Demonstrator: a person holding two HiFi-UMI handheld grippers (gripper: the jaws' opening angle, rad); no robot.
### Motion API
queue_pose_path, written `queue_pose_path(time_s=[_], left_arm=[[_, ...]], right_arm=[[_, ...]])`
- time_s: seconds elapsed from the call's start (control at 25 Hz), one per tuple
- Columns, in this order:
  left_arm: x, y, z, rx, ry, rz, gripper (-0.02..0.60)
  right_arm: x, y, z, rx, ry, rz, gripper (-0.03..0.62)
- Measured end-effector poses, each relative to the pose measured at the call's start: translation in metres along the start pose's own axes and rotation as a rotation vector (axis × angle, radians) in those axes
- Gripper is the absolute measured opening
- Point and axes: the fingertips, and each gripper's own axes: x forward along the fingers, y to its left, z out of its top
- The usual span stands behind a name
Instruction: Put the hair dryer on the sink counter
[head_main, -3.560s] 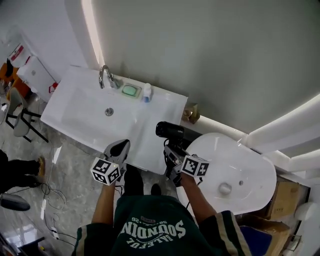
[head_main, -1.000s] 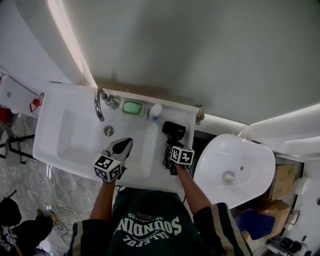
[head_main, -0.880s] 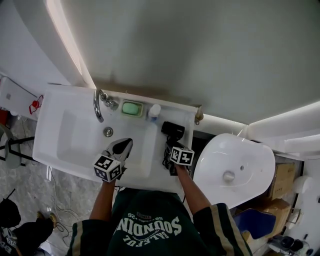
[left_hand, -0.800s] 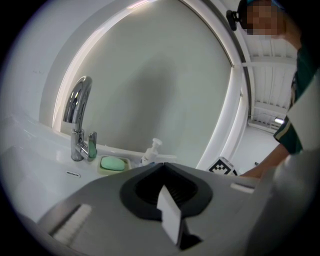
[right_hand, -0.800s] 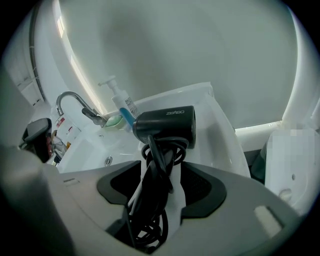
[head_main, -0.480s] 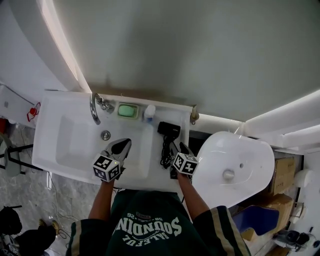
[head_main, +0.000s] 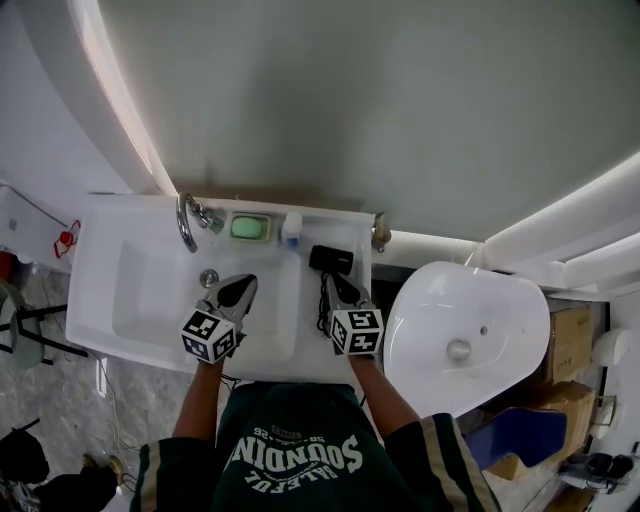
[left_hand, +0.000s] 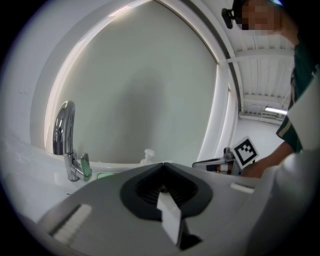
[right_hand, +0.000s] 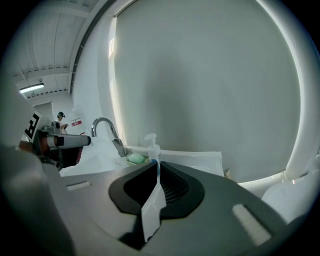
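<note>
The black hair dryer (head_main: 331, 259) lies on the white sink counter (head_main: 280, 345), right of the basin, its cord (head_main: 322, 312) bunched in front of it. My right gripper (head_main: 338, 288) hovers just in front of and above the dryer, apart from it. Its jaws have just been closing and are shut with nothing between them (right_hand: 152, 162); the dryer is hidden below them in the right gripper view. My left gripper (head_main: 238, 292) hangs over the basin's near side, shut and empty (left_hand: 163, 164).
At the back of the counter stand a chrome faucet (head_main: 185, 220), a green soap dish (head_main: 250, 227) and a pump bottle (head_main: 292, 225). A white oval fixture (head_main: 470, 330) sits right of the counter, with cardboard boxes (head_main: 575, 335) beyond. A large mirror rises behind.
My right gripper has let go of the hair dryer, which stays on the counter, and has lifted away from it. The left gripper has barely moved.
</note>
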Motion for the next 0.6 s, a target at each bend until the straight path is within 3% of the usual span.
queue_pose_path(time_s=[0.4, 0.6], left_arm=[[-0.006, -0.009, 0.018, 0.038, -0.043, -0.009, 0.052], [-0.003, -0.011, 0.018, 0.041, -0.042, -0.012, 0.052]], right_arm=[[-0.03, 0.027, 0.056, -0.089, -0.156, 0.087, 0.005], [-0.036, 0.029, 0.062, -0.093, -0.177, 0.1, 0.005]])
